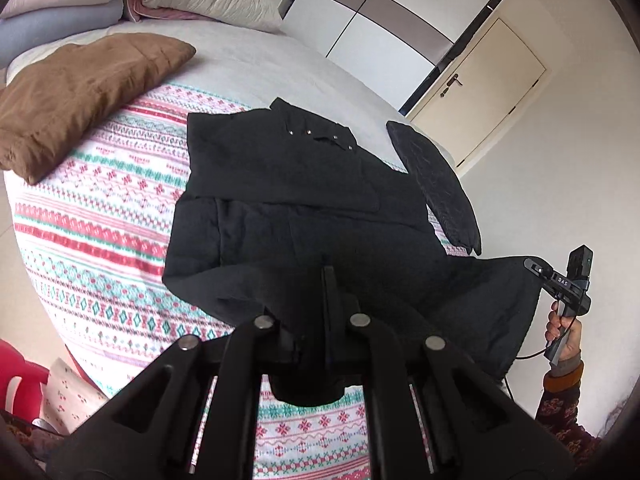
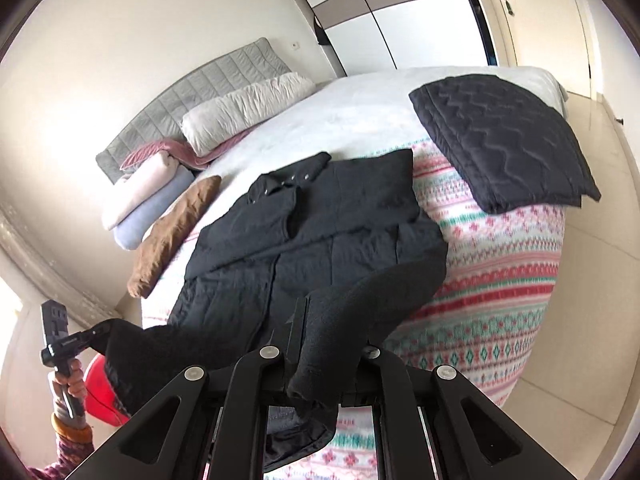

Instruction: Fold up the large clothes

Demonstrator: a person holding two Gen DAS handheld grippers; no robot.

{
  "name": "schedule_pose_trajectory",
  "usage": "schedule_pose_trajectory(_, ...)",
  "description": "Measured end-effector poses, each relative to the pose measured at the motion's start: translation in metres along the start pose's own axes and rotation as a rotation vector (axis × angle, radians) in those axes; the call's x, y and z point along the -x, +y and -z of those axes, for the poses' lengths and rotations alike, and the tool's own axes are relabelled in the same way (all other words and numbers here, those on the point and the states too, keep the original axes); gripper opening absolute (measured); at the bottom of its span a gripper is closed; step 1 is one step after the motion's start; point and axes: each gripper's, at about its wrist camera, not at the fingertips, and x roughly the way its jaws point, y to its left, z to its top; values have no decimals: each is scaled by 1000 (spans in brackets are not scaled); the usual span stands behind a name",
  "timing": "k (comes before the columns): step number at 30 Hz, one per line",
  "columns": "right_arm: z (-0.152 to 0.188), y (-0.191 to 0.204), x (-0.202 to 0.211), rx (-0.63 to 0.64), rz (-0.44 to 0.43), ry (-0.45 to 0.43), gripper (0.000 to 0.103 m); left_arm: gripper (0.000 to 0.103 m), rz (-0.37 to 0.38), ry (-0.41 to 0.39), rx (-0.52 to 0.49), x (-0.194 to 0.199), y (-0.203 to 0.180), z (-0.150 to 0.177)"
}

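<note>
step: hem-up fold | left gripper (image 1: 326, 280) and right gripper (image 2: 298, 316) each clamped tight on a bottom corner of the jacket (image 1: 288, 200) | jacket's top flat on the bed (image 1: 120, 208), hem raised | next: probably carry hem toward collar, keeping level

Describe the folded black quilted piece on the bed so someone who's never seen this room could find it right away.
Start at the bed with the patterned blanket. At its corner towards the door lies the folded black quilted piece, apart from the black jacket spread mid-bed. Unlike the jacket, it is a neat square with wavy stitching and no snaps.
</note>
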Motion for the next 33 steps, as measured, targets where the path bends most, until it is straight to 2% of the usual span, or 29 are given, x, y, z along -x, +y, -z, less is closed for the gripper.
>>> schedule_pose_trajectory(5,-74,-15,-38,-65,37,-41,8,9,-87,-27,33,-37,13,-82)
schedule_pose_trajectory(9,-125,-33,-83,-101,74,-45,8,9,-142,-52,47,-81,26,-137)
schedule_pose_trajectory(15,-176,-58,-172,-114,121,-33,8,9,-177,-51,56,-164,51,-187)
schedule_pose_trajectory(20,-190,-91,-258,-182,110,21,10,13,-213,39,78,-236,86,-199)
schedule_pose_trajectory(24,-185,-120,-303,-285,85,91,16,16,-150,119,171,-263,116,-195)
schedule_pose_trajectory(27,-186,-133,-311,-337,28,115,23,22,-84,142,214,-262,130,-192)
schedule_pose_trajectory(30,-190,-135,-297,-328,-51,88,31,27,-69,154,185,-250,130,-192)
schedule_pose_trajectory(31,-191,-135,-290,-319,-71,74,37,27,-62,150,169,-244,128,-191)
schedule_pose_trajectory(32,-192,-135,-283,-307,-78,53,49,28,-56,145,154,-238,126,-191)
schedule_pose_trajectory(33,-195,-135,-275,-298,-76,26,56,30,-50,134,142,-232,125,-191)
